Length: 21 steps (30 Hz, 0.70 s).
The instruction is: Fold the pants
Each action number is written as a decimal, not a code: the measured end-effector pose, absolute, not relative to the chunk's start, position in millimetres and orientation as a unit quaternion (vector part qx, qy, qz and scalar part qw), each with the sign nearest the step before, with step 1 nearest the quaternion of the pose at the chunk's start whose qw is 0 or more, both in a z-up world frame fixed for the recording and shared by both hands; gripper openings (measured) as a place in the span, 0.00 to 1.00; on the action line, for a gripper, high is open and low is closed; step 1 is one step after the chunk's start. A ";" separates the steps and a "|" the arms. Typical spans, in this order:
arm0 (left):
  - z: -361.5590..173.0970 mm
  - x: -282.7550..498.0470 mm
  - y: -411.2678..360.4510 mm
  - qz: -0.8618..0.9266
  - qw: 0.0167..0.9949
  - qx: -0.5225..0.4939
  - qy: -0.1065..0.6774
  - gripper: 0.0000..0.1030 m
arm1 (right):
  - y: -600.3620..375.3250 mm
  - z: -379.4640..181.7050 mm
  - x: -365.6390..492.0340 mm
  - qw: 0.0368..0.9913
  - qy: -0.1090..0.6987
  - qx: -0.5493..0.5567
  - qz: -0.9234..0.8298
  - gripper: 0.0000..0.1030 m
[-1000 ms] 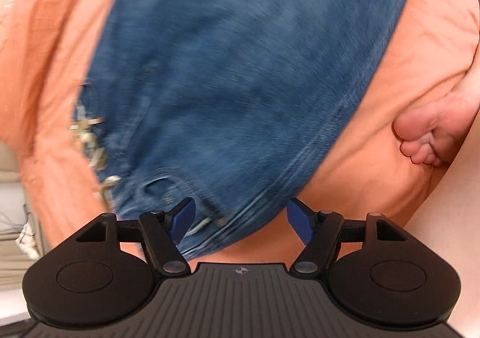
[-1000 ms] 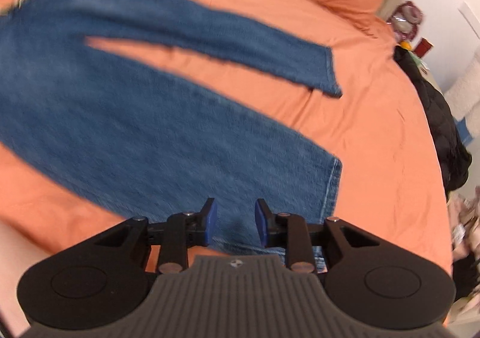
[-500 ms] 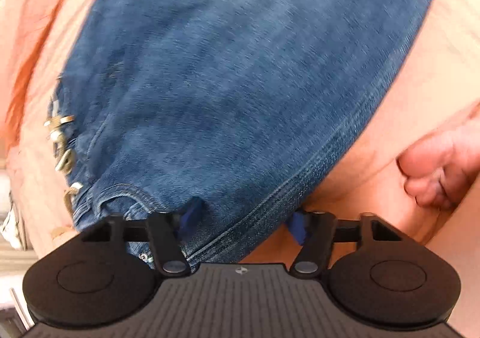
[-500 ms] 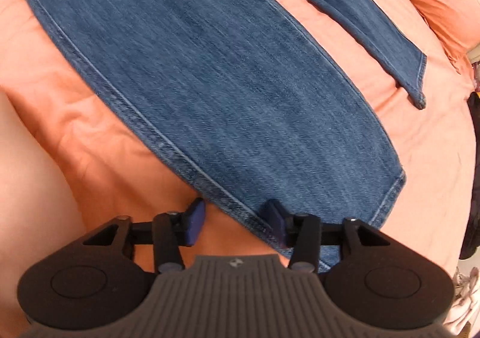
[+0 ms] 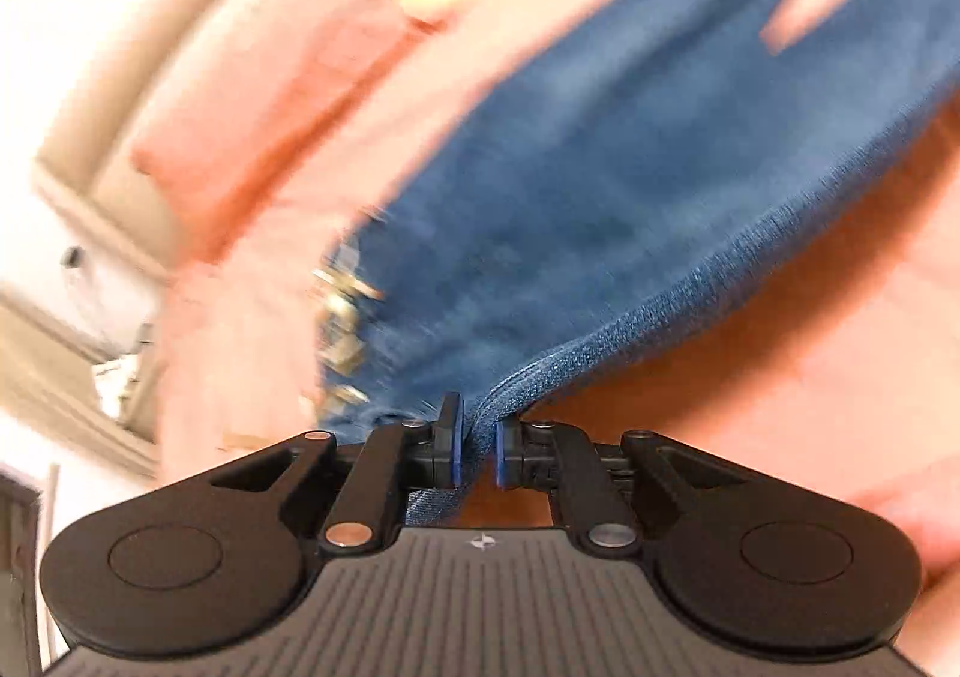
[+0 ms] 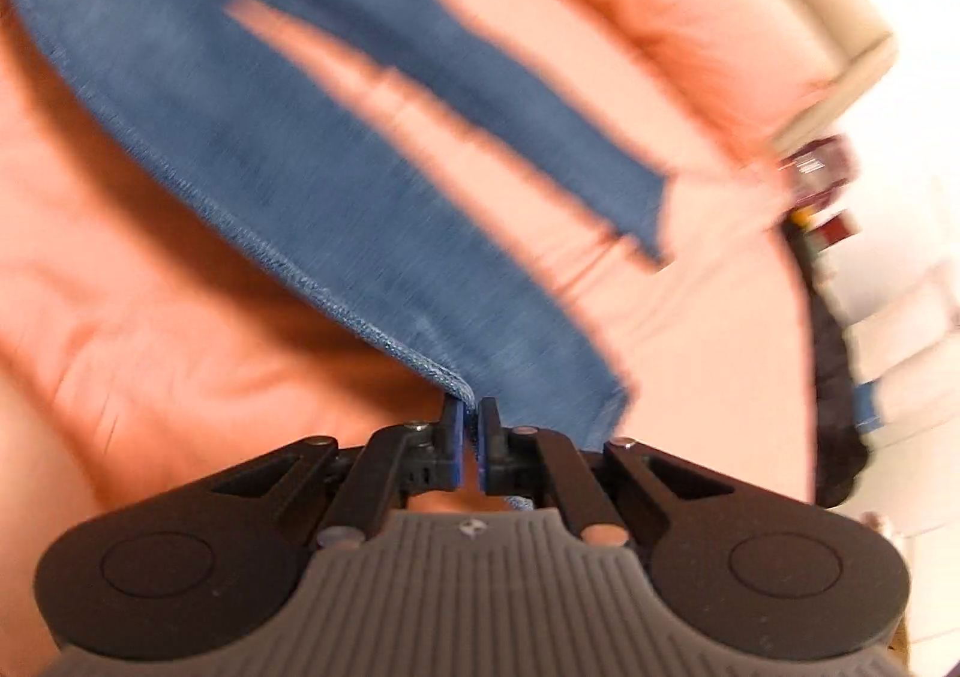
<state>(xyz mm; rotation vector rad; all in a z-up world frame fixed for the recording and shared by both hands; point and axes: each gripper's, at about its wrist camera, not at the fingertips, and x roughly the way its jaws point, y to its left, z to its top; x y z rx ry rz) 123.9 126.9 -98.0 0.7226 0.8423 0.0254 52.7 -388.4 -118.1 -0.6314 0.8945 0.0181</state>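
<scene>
The jeans [image 6: 312,149] lay spread on the orange bed [image 6: 108,317], legs apart, their long axis running crosswise ahead of me. My left tool [image 5: 477,446] was pinched tight on the near side seam by the waist, my right tool [image 6: 472,446] likewise clamped on that seam near the hem. I judged the near leg [image 6: 432,287] must carry forward over the far leg [image 6: 510,107].
</scene>
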 end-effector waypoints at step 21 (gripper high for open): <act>-73.0 350.0 137.3 0.102 0.844 0.307 0.427 0.07 | -394.1 -91.4 340.5 0.839 0.378 -0.374 -0.115 0.00</act>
